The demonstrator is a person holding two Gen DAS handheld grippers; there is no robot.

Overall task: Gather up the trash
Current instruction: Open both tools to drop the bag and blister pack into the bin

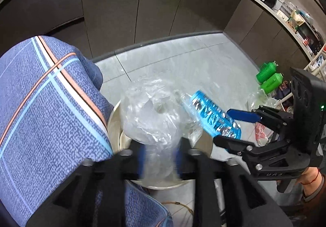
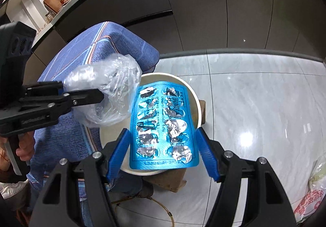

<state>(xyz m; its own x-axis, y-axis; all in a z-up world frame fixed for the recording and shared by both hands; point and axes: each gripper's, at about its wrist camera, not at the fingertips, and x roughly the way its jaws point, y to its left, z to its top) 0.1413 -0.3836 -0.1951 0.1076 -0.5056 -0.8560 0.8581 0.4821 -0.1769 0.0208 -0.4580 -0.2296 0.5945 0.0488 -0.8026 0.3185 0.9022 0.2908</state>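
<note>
My left gripper (image 1: 158, 157) is shut on a crumpled clear plastic bag (image 1: 151, 113) and holds it over the rim of a cream round bin (image 2: 191, 92). The bag also shows in the right wrist view (image 2: 108, 92), with the left gripper (image 2: 81, 94) clamped on it. A blue and silver blister pack (image 2: 163, 127) hangs over the bin's mouth between my right gripper's (image 2: 163, 151) blue pads (image 2: 207, 157), which stand spread apart on either side of it. In the left wrist view the pack (image 1: 214, 115) tilts between the right gripper's fingers (image 1: 224, 125).
A blue plaid cloth (image 1: 46, 115) covers something left of the bin. The bin stands on a brown block (image 2: 173, 178) on grey floor tiles. Two green bottles (image 1: 269, 78) and a printed plastic bag (image 2: 311, 196) lie to the right. Dark cabinets run behind.
</note>
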